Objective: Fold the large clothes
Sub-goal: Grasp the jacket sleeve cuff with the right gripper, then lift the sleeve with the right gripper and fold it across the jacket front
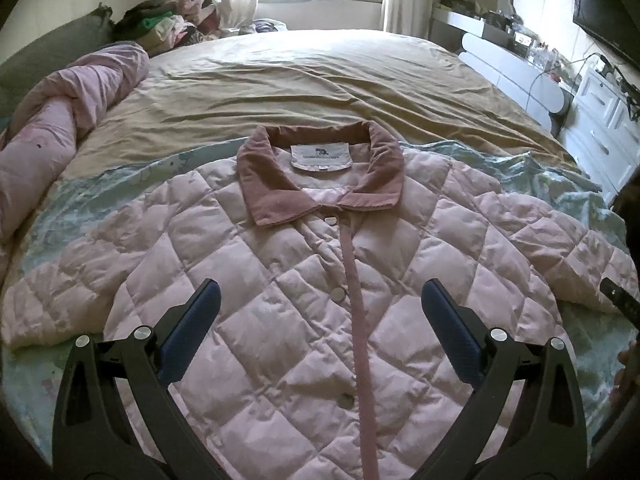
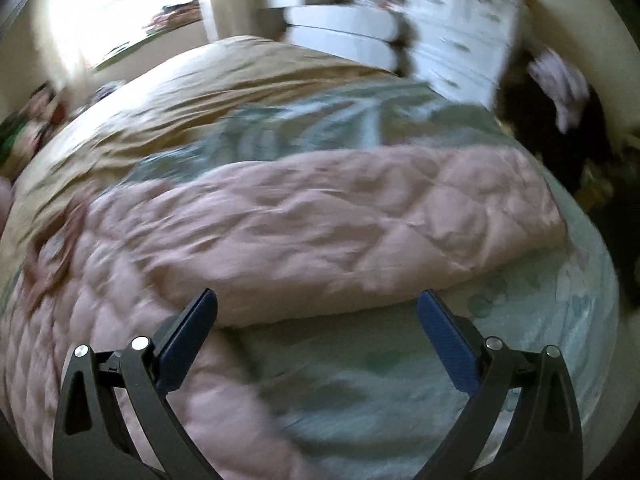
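Observation:
A pale pink quilted jacket [image 1: 280, 280] lies front up and buttoned on the bed, its darker pink collar [image 1: 320, 172] away from me and both sleeves spread to the sides. My left gripper [image 1: 320, 300] hovers open above the jacket's chest, over the button strip, holding nothing. In the blurred right wrist view the jacket's right sleeve [image 2: 360, 232] stretches across the frame. My right gripper [image 2: 316, 304] is open just in front of that sleeve's near edge, with nothing between its fingers. The tip of the right gripper [image 1: 620, 300] shows at the far right of the left wrist view.
The jacket rests on a light green patterned sheet [image 1: 560, 184] over a tan bed cover [image 1: 320, 76]. A rolled pink duvet [image 1: 60, 128] lies at the left. Piled clothes [image 1: 172, 20] sit at the far left corner. White drawers [image 1: 600, 120] stand beyond the bed's right edge.

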`<state>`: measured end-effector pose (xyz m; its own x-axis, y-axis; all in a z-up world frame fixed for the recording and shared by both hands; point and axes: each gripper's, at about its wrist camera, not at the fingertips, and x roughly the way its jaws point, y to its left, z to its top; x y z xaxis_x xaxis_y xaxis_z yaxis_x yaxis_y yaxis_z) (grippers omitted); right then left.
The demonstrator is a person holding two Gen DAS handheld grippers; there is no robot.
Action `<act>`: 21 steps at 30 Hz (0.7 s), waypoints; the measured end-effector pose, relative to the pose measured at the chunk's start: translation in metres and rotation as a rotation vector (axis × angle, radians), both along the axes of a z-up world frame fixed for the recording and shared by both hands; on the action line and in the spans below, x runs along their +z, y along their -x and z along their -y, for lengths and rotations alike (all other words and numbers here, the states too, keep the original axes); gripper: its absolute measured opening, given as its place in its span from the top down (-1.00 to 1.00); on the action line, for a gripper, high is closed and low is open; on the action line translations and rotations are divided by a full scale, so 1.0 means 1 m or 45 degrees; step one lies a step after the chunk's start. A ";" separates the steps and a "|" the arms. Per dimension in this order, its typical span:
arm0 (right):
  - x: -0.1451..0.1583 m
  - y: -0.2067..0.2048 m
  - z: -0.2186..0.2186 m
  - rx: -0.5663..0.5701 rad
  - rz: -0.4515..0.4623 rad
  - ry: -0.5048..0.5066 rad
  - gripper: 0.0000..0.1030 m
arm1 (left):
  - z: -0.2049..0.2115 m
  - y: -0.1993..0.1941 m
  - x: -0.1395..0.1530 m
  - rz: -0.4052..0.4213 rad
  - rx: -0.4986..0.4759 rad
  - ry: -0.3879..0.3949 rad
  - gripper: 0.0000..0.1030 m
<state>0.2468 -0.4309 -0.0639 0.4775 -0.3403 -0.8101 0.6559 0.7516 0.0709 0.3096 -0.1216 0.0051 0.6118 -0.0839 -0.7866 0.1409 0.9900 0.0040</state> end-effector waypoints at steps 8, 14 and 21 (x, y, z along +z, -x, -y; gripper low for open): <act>-0.036 0.032 0.095 -0.386 0.002 -0.127 -0.92 | -0.013 -0.009 -0.009 -0.024 0.046 -0.038 -0.82; -0.049 0.046 0.146 -0.562 0.053 -0.259 -0.92 | -0.023 -0.017 -0.008 -0.030 0.070 -0.047 -0.82; -0.069 0.056 0.191 -0.723 0.181 -0.438 -0.25 | -0.029 -0.018 -0.007 -0.051 0.096 -0.079 -0.82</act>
